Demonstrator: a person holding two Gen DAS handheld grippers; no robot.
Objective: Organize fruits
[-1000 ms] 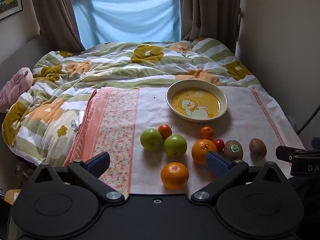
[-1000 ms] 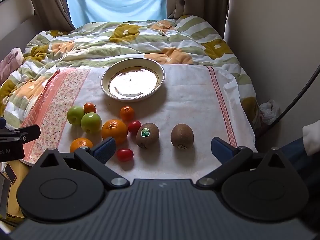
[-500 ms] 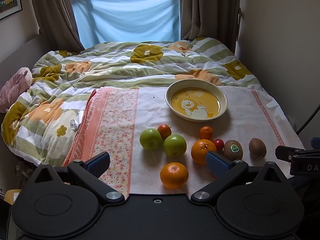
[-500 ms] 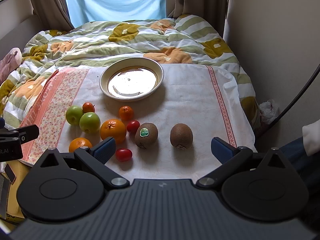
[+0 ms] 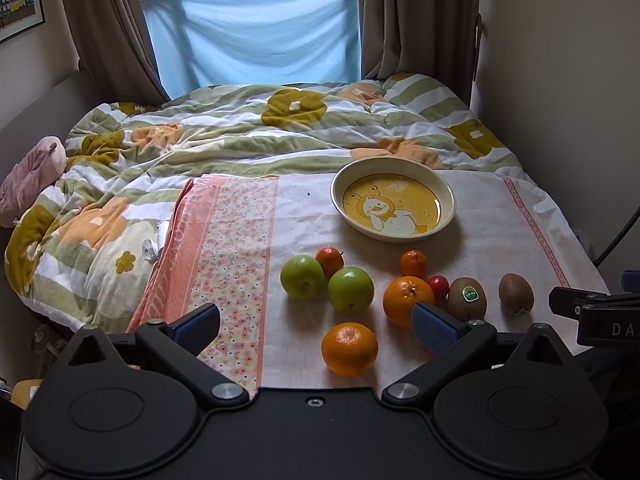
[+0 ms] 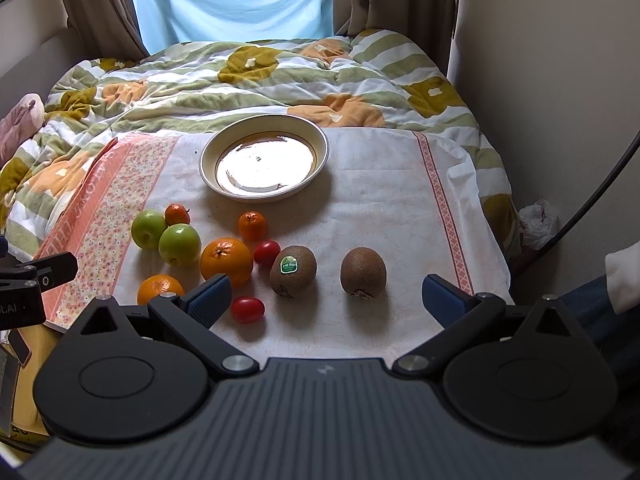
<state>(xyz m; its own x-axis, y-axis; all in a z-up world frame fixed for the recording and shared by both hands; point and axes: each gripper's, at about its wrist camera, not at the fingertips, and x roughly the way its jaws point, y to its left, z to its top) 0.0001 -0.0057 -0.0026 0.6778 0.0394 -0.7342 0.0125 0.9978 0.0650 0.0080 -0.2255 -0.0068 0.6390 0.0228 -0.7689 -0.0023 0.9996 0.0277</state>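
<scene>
With both my claws spread wide and holding nothing, the fruit lies just ahead of them on the cloth [image 6: 380, 208]. Between the fingers of my right claw [image 6: 324, 300] sit a small tomato [image 6: 248, 309], a kiwi with a green sticker [image 6: 293, 271] whose print is too small to read, and a bare kiwi [image 6: 363, 272]. Ahead of my left claw [image 5: 316, 326] is an orange [image 5: 349, 348], with a second orange [image 5: 408, 300] by the right finger; beyond them are two green apples [image 5: 350, 289]. My other claw's mount, at the right edge, shows the letters "DA". Farther ahead rests a dish [image 5: 448, 200] printed with a cartoon duck, with no fruit in it. Past the cloth lie a flowered quilt [image 5: 260, 128], then brown curtains [image 5: 108, 28] and a blue sheet [image 5: 256, 36] over the window.
</scene>
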